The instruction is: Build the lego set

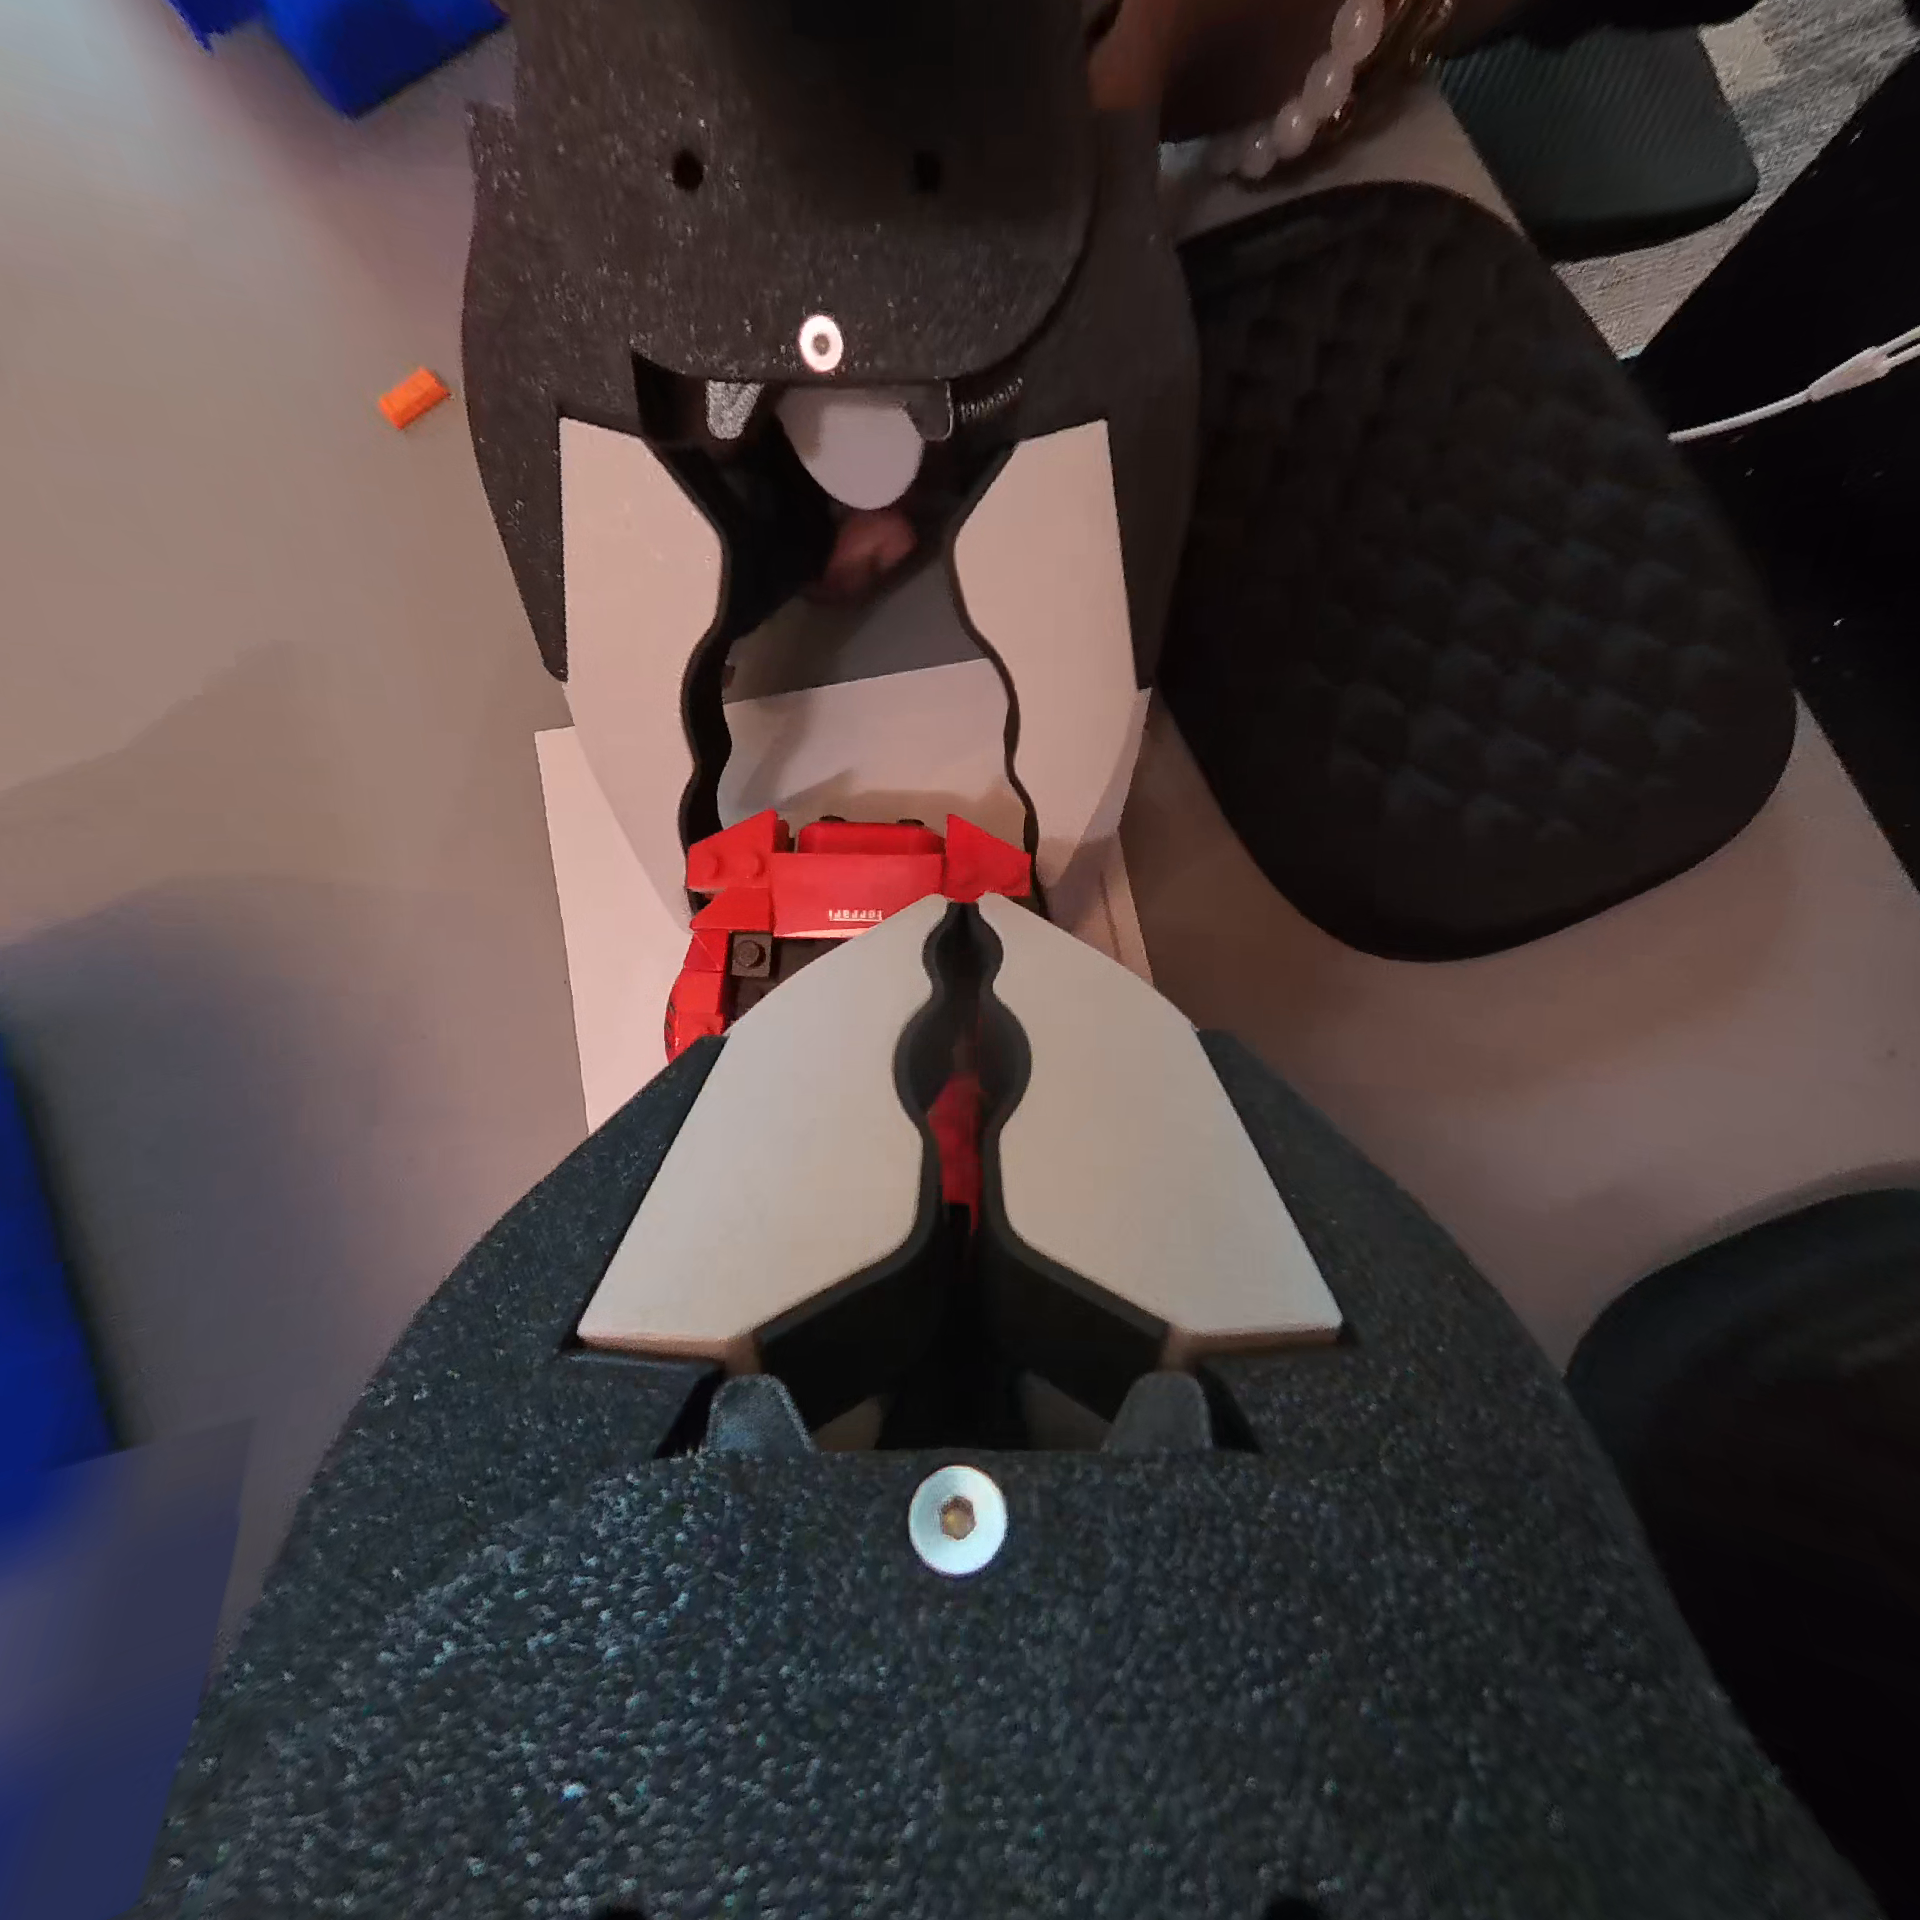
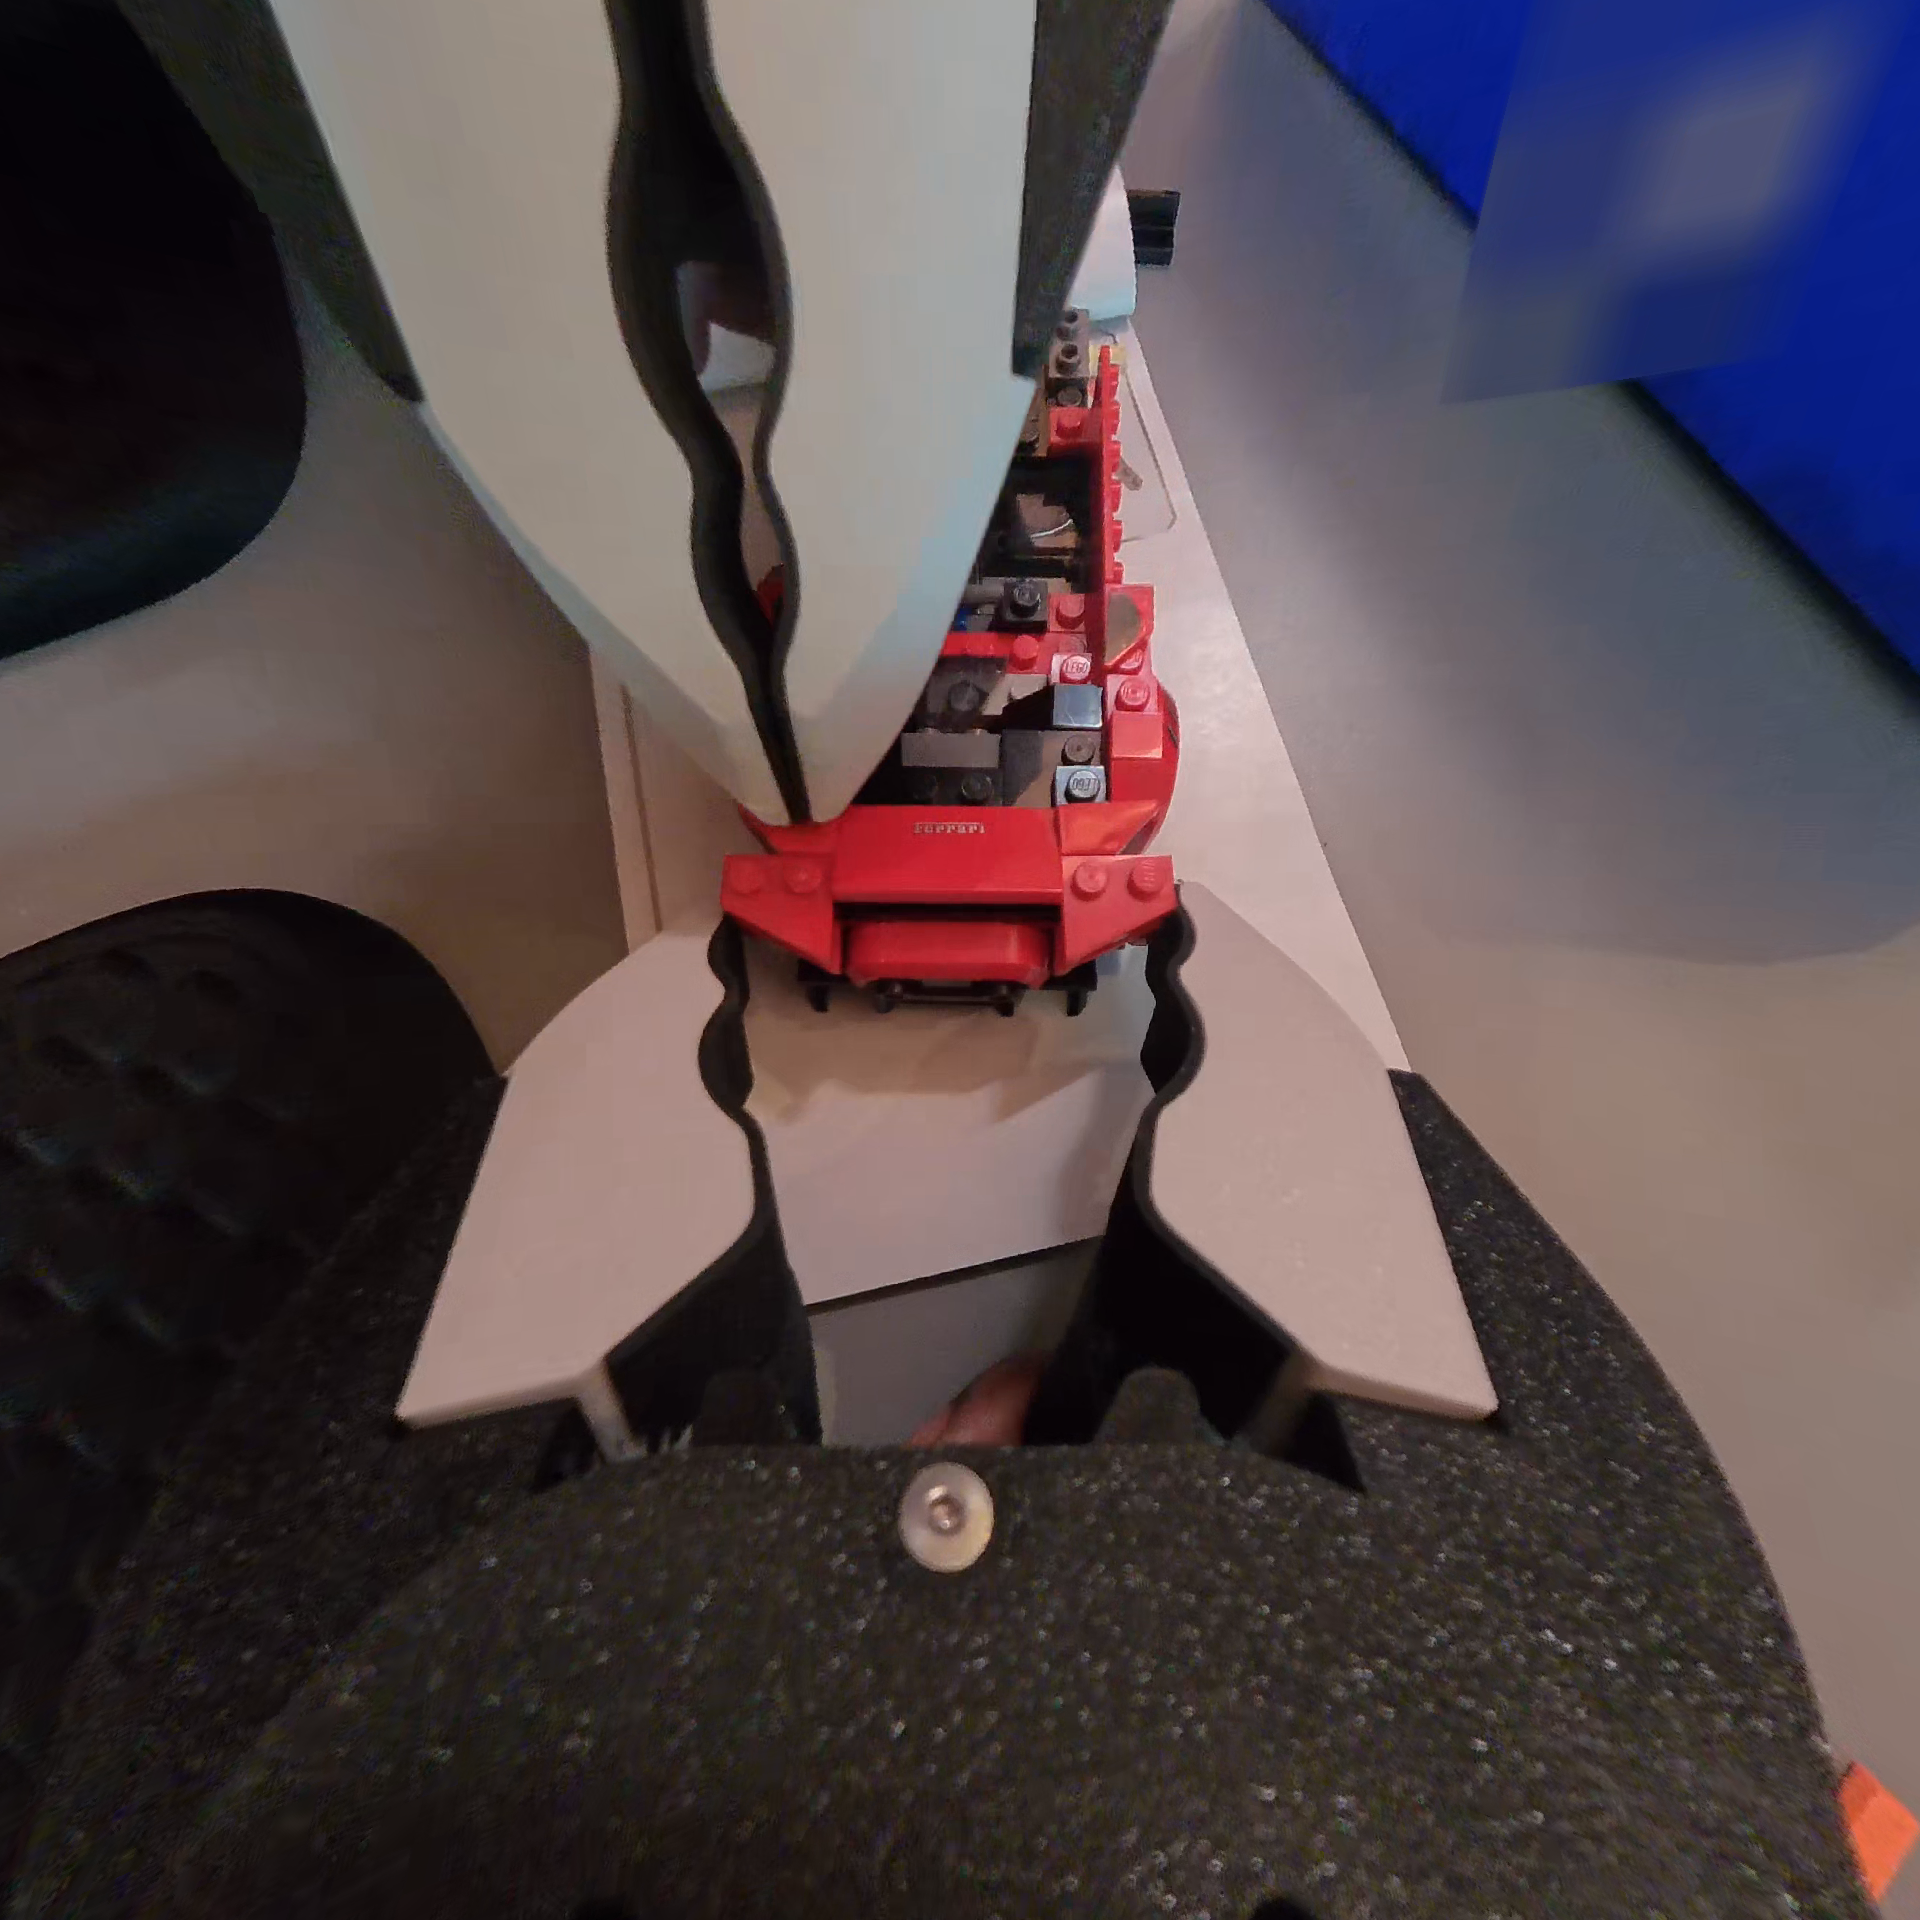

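A part-built red and black lego car (image 1: 831, 883) (image 2: 940, 857) lies on a white sheet (image 1: 597, 935) (image 2: 935, 1174). My left gripper (image 1: 961, 914) is shut, and its tips rest on top of the car near its end. Red shows through the gap between its fingers, and I cannot tell if a piece is held there. It comes down from the top of the right wrist view (image 2: 795, 805). My right gripper (image 2: 951, 925) faces it. Its fingers are spread to the car's width and touch both sides of the car's end. It shows at the top of the left wrist view (image 1: 860, 831).
A small orange piece (image 1: 414, 395) (image 2: 1875, 1813) lies loose on the table. Blue bins (image 1: 353, 42) (image 2: 1662, 156) stand at the table's edge. A black quilted cushion (image 1: 1455, 571) lies beside the sheet. A wrist with a bead bracelet (image 1: 1309, 104) is behind the right gripper. Only a small space, under 4 cm, lies between the two pairs of fingers.
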The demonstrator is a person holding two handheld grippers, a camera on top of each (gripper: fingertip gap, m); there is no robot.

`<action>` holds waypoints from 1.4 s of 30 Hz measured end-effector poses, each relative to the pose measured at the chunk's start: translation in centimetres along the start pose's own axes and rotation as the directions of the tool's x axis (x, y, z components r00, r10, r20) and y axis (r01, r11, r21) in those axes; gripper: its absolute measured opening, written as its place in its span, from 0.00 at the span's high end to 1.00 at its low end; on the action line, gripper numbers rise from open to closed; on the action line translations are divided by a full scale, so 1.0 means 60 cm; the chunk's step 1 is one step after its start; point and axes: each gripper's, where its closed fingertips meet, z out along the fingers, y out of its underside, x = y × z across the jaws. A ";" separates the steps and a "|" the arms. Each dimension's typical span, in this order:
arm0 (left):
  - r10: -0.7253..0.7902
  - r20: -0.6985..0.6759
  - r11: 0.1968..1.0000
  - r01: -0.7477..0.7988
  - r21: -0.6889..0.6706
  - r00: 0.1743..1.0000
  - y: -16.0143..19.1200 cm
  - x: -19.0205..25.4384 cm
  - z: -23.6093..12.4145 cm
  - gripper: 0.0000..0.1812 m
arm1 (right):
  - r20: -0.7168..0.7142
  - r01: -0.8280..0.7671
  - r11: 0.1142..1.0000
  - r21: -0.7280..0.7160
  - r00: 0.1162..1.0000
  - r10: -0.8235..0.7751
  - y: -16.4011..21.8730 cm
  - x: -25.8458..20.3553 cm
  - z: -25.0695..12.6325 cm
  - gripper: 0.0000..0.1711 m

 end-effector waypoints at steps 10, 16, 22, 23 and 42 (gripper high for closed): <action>0.065 0.043 0.995 -0.062 -0.073 0.997 -0.001 0.003 0.007 1.00 | -0.001 0.002 1.000 0.000 1.000 -0.002 0.000 0.000 0.000 0.56; 0.057 0.055 0.996 -0.053 -0.071 0.997 -0.001 0.003 0.007 1.00 | -0.002 0.001 1.000 0.000 1.000 -0.001 0.000 0.000 0.000 0.56; -0.018 0.103 0.998 0.011 0.063 0.994 -0.033 -0.037 -0.017 1.00 | -0.001 -0.002 1.000 0.000 1.000 0.002 0.000 0.000 0.000 0.56; -0.011 0.108 0.999 0.007 0.036 0.994 -0.026 -0.042 -0.013 1.00 | 0.000 -0.003 1.000 0.000 1.000 0.003 0.000 0.000 0.000 0.56; 0.071 0.089 0.994 -0.064 -0.084 0.993 -0.011 -0.029 0.012 1.00 | -0.002 0.000 1.000 -0.001 1.000 0.000 0.000 0.000 0.001 0.56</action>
